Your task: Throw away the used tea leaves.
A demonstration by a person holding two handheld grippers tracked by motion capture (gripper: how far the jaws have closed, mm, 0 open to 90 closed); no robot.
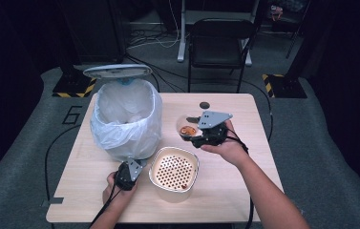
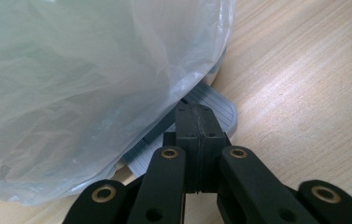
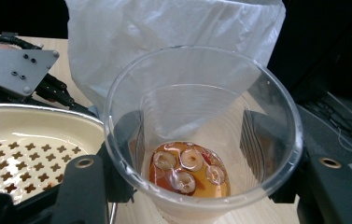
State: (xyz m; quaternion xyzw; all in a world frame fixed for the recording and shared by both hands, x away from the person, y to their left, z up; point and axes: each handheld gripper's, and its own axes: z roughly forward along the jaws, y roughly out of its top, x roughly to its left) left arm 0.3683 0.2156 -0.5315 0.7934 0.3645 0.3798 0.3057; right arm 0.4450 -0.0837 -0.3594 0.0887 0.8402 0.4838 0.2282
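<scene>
The right gripper (image 3: 201, 186) had its two black jaws clamped on either side of a clear plastic cup (image 3: 201, 135), one pad pressed to each wall, holding it upright above the table. At the bottom of the cup sat a shallow pool of amber liquid (image 3: 190, 175) with a few pale round pieces in it; I could not make out what they were. From the high view that gripper and the hand behind it were right of centre, just beyond the far right corner of a cream container (image 1: 174, 172) whose top was a perforated tray spotted with reddish marks.

The left gripper (image 2: 197, 140) had its jaws closed flat against each other with nothing between them. Their tips were at the foot of the bin (image 1: 126, 119), just beside a grey ribbed pedal (image 2: 211, 109) that poked out from under the loose white bag liner (image 2: 85, 79). The left hand (image 1: 115, 188) rested near the front edge, immediately left of the cream container.

The bin stood at the far left of the wooden table (image 1: 225, 191), its lid (image 1: 117, 71) tipped up behind it. A small dark disc (image 1: 204, 105) lay near the table's far edge, and a black folding chair (image 1: 219, 45) stood on the floor beyond.
</scene>
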